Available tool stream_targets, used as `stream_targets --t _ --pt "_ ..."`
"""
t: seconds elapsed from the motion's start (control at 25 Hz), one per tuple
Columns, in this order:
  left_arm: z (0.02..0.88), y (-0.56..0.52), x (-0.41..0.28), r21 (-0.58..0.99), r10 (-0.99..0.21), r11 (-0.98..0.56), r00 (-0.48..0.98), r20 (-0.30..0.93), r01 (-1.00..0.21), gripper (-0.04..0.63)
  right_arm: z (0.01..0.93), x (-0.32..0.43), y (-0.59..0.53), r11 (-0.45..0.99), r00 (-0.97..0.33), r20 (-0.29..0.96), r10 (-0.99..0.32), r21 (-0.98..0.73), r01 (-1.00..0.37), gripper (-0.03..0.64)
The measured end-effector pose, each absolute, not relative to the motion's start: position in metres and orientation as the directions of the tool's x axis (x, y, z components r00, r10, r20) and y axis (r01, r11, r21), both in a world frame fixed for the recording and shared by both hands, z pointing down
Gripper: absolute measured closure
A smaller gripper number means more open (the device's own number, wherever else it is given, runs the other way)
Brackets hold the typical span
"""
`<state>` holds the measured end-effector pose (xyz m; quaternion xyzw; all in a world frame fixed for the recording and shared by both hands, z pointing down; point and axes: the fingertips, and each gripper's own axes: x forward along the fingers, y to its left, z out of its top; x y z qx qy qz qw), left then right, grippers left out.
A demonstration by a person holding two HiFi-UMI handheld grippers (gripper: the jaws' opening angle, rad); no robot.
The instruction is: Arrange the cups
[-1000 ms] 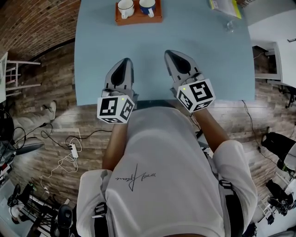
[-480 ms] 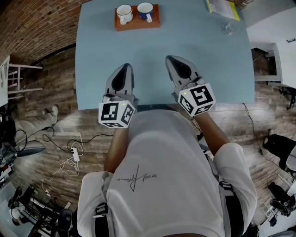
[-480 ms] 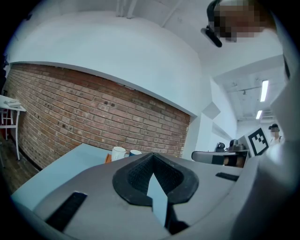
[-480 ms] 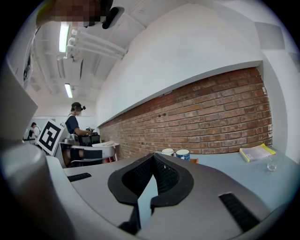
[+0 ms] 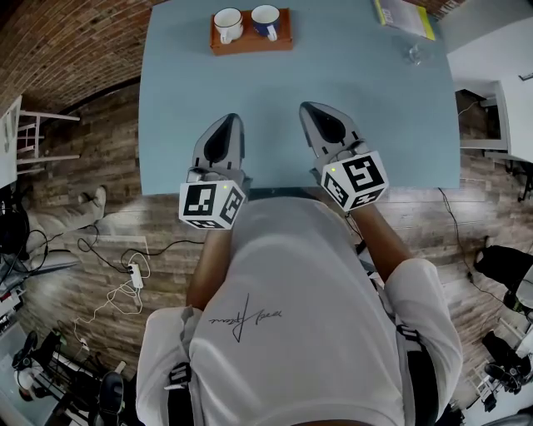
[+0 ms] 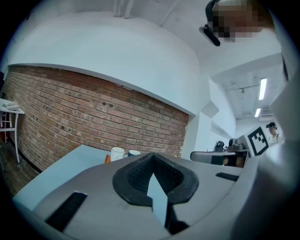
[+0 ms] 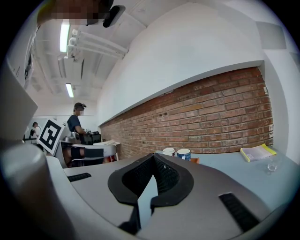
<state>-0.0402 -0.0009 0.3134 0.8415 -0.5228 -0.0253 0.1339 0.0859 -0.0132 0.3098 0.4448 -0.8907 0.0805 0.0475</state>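
Note:
A white cup (image 5: 226, 24) and a blue-and-white cup (image 5: 266, 20) stand side by side on an orange tray (image 5: 250, 40) at the far edge of the light-blue table (image 5: 275, 83). Both cups also show small in the left gripper view, white cup (image 6: 116, 153) and blue cup (image 6: 134, 153), and in the right gripper view, white cup (image 7: 168, 152) and blue cup (image 7: 183, 153). My left gripper (image 5: 226, 121) and right gripper (image 5: 310, 108) rest over the table's near edge, both shut and empty, far short of the tray.
A yellow-edged booklet (image 5: 405, 15) and a small clear glass (image 5: 414, 52) lie at the table's far right corner. A brick wall (image 7: 211, 122) runs behind the table. Cables (image 5: 117, 274) trail on the wooden floor at left. People stand at a far workbench (image 7: 89, 140).
The grippers have stayed where they were. Only the head view has shifted slightly, so the tray and cups sit a little lower and further right in the frame.

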Motion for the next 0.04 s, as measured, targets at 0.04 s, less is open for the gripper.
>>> stream_targets --t 0.04 --pt "0.3137 0.0001 -0.0419 0.254 -0.886 -0.417 0.453 0.100 -0.872 0.586 0.3100 0.0843 -0.0120 0.592 -0.601 0.157 -0.784 -0.103 -0.799 0.598"
